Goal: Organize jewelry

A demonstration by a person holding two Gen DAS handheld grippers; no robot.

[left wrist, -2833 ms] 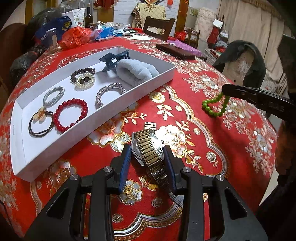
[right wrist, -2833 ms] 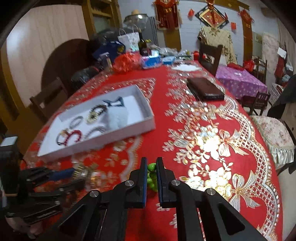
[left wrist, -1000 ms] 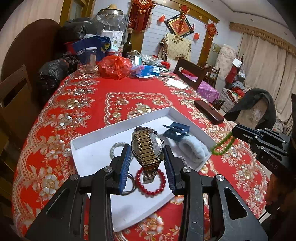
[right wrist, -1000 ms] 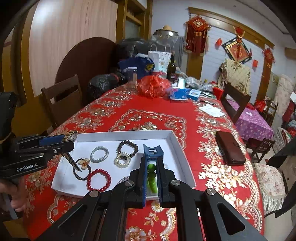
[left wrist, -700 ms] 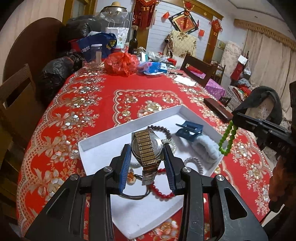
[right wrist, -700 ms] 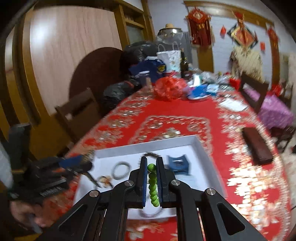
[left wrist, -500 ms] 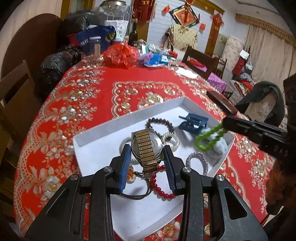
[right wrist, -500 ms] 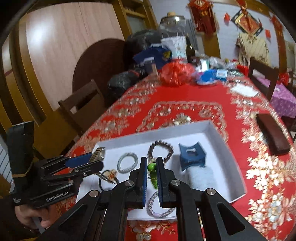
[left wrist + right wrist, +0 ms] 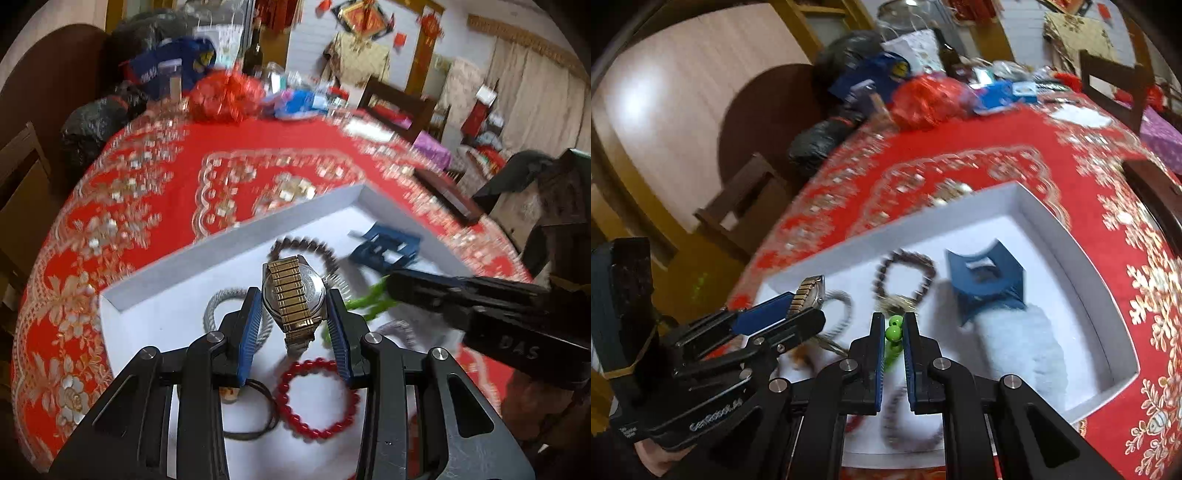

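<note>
My left gripper is shut on a gold-banded wristwatch and holds it above the white tray. My right gripper is shut on a green bead bracelet over the tray's middle; it also shows in the left wrist view. The tray holds a red bead bracelet, a dark bead bracelet, a blue hair claw, a pale fluffy scrunchie, a silver hair tie and a black hair tie.
The tray lies on a red and gold tablecloth. Bags, a bottle and a red bundle crowd the far end. A dark flat case lies to the right. Wooden chairs stand around the table.
Both grippers have moved lower and closer over the tray. The right gripper with the green bracelet has come in beside the watch, toward the tray's middle.
</note>
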